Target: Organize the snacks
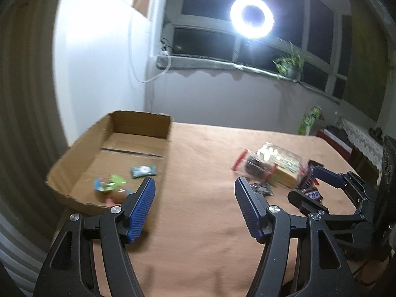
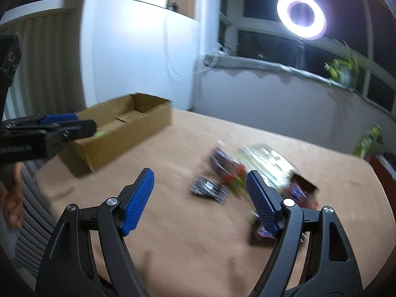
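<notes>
A: Foreground, left wrist view: the left gripper (image 1: 195, 185) hangs over the bare brown table (image 1: 198, 235), jaws wide, nothing between the blue pads (image 1: 141, 210).

B: And the right gripper (image 2: 199, 175)?

A: Same from its own camera: jaws spread wide over the table and empty, though its right pad stands in front of the blurred snack pile. In the left view it shows near the table's right edge, beside a Snickers bar (image 1: 312, 195).

B: Where do the snacks lie?

A: In two lots. The loose pile (image 1: 272, 165) sits right of the table's middle: a clear bag with red trim (image 1: 255, 167), a pale packet (image 1: 282, 163) behind it, a small dark wrapper (image 1: 262, 189) in front. The right view is too smeared to tell the items apart.

B: And the rest?

A: In the box (image 1: 81, 146), an open cardboard tray at the table's far left corner. Near its front wall lie a green-and-blue pack (image 1: 109, 184) and a round brown sweet (image 1: 120, 194); a teal pack (image 1: 143, 171) is a little further in. The rest of the floor is bare.

B: Background?

A: A ring light (image 1: 252, 17) glares before dark windows, and a plant (image 1: 289, 64) stands on the sill. A hand (image 2: 12, 198) shows at the right view's left edge.
</notes>
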The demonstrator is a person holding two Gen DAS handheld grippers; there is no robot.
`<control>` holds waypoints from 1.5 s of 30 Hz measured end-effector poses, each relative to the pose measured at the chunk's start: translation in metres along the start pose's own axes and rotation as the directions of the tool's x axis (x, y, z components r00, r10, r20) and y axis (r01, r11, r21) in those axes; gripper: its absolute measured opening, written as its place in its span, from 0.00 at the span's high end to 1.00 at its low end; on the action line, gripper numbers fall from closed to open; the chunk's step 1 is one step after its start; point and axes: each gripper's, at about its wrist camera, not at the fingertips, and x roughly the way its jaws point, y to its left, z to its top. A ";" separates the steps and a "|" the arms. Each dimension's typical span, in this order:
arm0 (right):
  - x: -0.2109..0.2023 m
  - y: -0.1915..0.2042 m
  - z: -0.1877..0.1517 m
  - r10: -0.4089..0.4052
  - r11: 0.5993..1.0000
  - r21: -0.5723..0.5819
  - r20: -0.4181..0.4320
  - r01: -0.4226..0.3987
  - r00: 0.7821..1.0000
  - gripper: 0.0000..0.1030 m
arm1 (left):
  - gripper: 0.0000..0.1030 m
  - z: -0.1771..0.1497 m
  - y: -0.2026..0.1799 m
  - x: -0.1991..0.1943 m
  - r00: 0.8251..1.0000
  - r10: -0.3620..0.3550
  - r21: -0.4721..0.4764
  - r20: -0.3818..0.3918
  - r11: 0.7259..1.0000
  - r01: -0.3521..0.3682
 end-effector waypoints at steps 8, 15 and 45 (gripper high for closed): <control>-0.007 -0.070 -0.048 -0.086 0.990 0.102 -0.090 0.095 0.992 0.23 | 0.35 -0.007 -0.052 0.023 0.997 -0.049 0.075 -0.066 0.996 0.054; -0.013 -0.104 -0.067 -0.084 0.979 0.174 -0.105 0.102 0.991 0.23 | 0.35 -0.015 -0.104 0.044 0.984 -0.116 0.163 -0.132 0.977 0.137; 0.012 -0.083 -0.056 0.100 0.993 0.076 -0.131 -0.091 0.986 0.23 | 0.35 -0.023 -0.111 0.113 0.948 -0.129 0.152 -0.291 0.972 0.179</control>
